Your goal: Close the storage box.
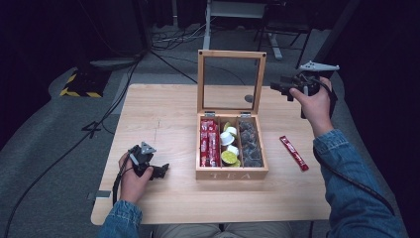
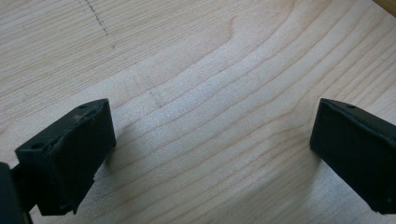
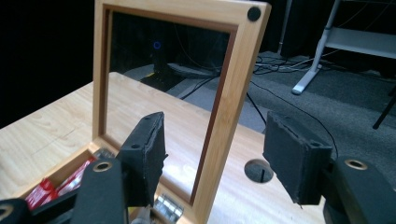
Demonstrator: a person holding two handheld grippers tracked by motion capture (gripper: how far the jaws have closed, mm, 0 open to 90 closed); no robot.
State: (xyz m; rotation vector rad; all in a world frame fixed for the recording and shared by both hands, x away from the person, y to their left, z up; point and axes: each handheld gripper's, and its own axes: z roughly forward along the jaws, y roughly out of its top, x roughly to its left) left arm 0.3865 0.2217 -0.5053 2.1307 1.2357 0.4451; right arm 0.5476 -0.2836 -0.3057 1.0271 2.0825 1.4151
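A wooden tea box (image 1: 232,173) stands open mid-table, its glass-paned lid (image 1: 231,55) upright. Its three compartments hold red sachets (image 1: 209,144), small round cups (image 1: 229,146) and dark tea bags (image 1: 249,144). A single red sachet (image 1: 293,152) lies on the table right of the box. My right gripper (image 1: 275,88) is raised beside the lid's right edge, open. In the right gripper view the lid's right frame (image 3: 229,93) lines up between the gripper (image 3: 215,158) jaws, and the pads do not press it. My left gripper (image 1: 161,171) rests low on the table left of the box, open over bare wood (image 2: 210,154).
A round cable hole (image 1: 249,98) sits in the table (image 1: 163,114) behind the box, and it appears in the right gripper view too (image 3: 259,171). Beyond the far edge lie floor cables and a desk leg (image 3: 310,70). A yellow-black striped block (image 1: 79,89) lies on the floor at left.
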